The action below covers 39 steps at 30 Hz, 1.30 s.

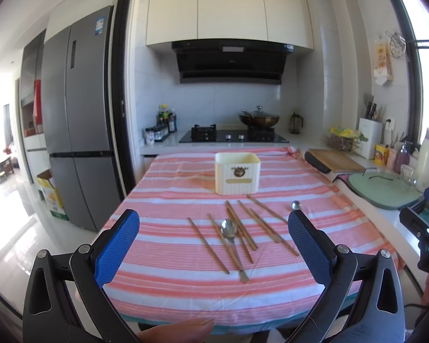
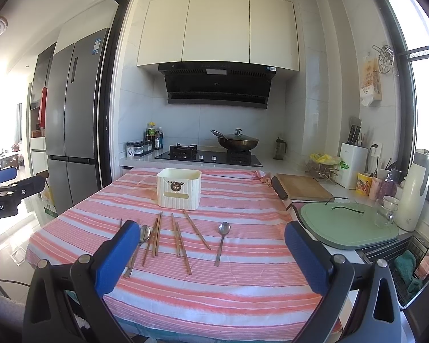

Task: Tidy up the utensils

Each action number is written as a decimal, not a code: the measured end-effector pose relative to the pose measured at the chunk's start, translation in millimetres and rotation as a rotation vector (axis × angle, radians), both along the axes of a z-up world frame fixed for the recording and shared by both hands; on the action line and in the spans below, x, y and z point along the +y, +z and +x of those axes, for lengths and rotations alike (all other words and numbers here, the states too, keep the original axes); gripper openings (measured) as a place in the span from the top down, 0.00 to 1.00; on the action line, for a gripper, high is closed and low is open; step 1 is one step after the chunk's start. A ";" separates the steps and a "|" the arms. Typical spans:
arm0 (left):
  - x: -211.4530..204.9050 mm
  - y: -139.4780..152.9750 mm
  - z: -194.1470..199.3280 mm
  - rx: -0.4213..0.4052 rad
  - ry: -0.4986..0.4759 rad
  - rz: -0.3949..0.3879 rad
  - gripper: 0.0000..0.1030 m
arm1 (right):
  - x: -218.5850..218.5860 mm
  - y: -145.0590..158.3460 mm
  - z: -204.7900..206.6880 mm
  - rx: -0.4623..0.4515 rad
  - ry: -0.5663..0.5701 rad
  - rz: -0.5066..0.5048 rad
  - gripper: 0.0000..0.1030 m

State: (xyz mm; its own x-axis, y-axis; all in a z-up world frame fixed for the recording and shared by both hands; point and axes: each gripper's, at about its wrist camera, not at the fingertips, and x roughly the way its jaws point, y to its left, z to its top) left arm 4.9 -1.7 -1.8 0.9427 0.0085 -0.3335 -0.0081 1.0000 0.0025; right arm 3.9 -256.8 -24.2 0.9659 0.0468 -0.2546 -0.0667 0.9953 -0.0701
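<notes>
Both grippers hung above the near edge of the striped tablecloth (image 1: 168, 260), holding nothing: left gripper (image 1: 213, 228) spread wide, right gripper (image 2: 211, 241) spread wide too. Wooden chopsticks (image 2: 176, 238) lay scattered mid-table, some crossing each other. One spoon (image 1: 229, 230) rested among them (overlapping a stick); a second spoon (image 2: 222, 238) lay apart toward the right. The cream utensil box (image 2: 179, 190) stood upright behind them, toward the stove (image 2: 208, 156). A green cutting board (image 2: 346, 225) sat on the counter to the right.
</notes>
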 end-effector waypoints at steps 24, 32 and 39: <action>-2.9 -1.7 -0.3 0.002 0.014 -0.009 0.00 | 1.3 -2.4 0.5 -0.009 -0.006 -0.004 0.00; -2.8 -0.4 0.8 0.004 0.013 -0.008 0.00 | 0.6 -3.1 0.5 -0.009 -0.007 -0.004 0.00; -2.8 -0.9 0.7 0.004 0.012 -0.008 0.00 | 0.1 -3.1 0.6 -0.008 -0.006 -0.004 0.00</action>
State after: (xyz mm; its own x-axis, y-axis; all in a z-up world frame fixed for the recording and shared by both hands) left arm 5.6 -4.5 -2.7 0.9413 0.0175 -0.3371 -0.0205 0.9998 -0.0053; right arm 4.5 -256.7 -27.3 0.9683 0.0395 -0.2466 -0.0596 0.9954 -0.0749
